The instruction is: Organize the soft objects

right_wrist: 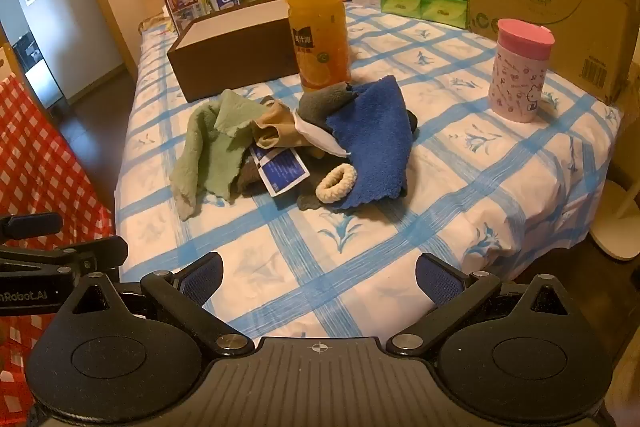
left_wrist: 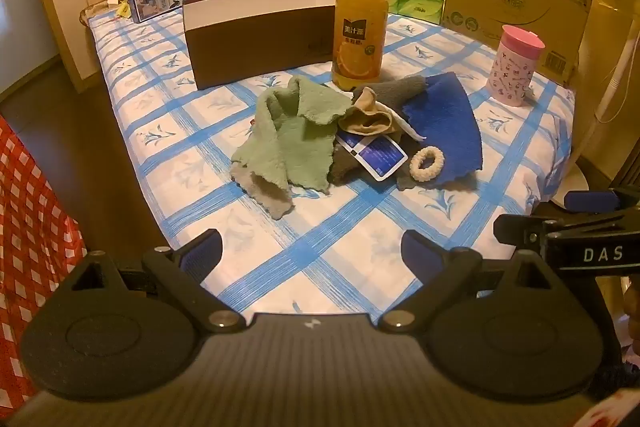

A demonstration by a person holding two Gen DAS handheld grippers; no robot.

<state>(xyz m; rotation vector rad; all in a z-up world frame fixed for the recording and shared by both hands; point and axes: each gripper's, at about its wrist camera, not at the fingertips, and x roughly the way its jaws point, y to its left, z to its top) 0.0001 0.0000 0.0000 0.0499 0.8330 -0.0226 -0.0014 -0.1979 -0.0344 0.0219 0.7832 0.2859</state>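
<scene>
With both my left tongs [left_wrist: 310,247] and right tongs [right_wrist: 318,273] spread wide and empty above the bed [left_wrist: 280,267], the limp, light cloths lie heaped mid-bed before the brown box [left_wrist: 260,43], so I'd pinch the green cloth [left_wrist: 296,143] at a raised fold.

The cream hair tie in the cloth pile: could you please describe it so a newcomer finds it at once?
On the blue-checked table, in front of the orange juice bottle, lies a heap of cloths. The hair tie rests on the blue cloth at its near edge; it is the only small, ruffled cream ring.
</scene>
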